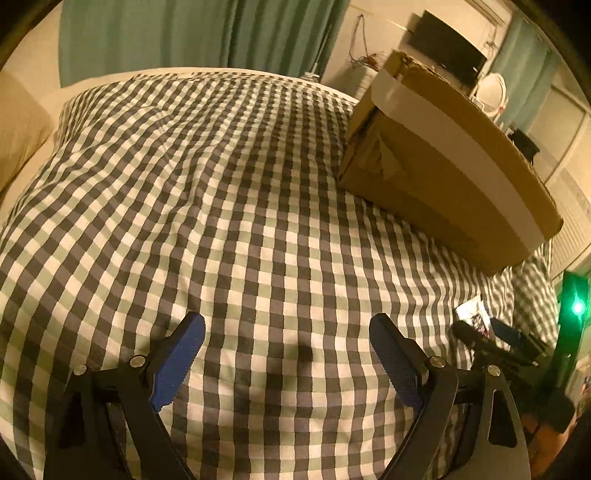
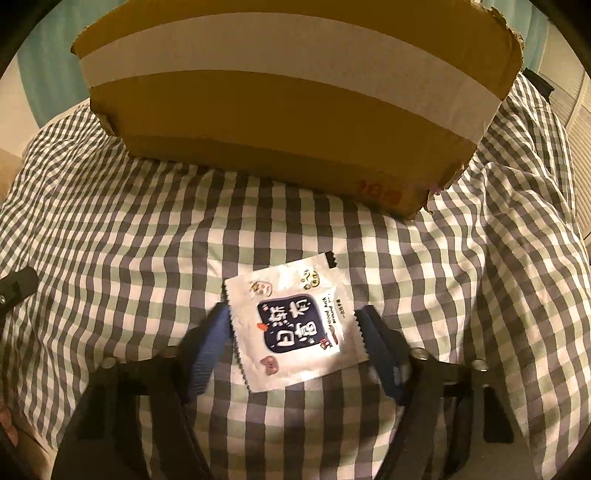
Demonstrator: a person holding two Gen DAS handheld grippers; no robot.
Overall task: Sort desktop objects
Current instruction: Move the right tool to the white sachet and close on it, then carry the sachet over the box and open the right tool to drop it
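A white foil sachet [image 2: 295, 328] with a dark blue label lies flat on the checked bedcover [image 2: 147, 240]. My right gripper [image 2: 293, 334] is open, its blue fingers on either side of the sachet; whether they touch it I cannot tell. A cardboard box [image 2: 295, 110] with a white tape band stands just beyond the sachet. My left gripper [image 1: 286, 338] is open and empty over bare bedcover [image 1: 221, 184]. In the left wrist view the box [image 1: 443, 173] is at the right, and the sachet [image 1: 471, 310] and right gripper [image 1: 487, 334] show at the far right.
A pillow [image 1: 18, 129] lies at the far left of the bed. Green curtains [image 1: 203, 33] hang behind it. A dark screen [image 1: 447, 48] and a small white mirror [image 1: 491, 92] stand beyond the box. The left gripper's edge [image 2: 14, 288] shows at the left of the right wrist view.
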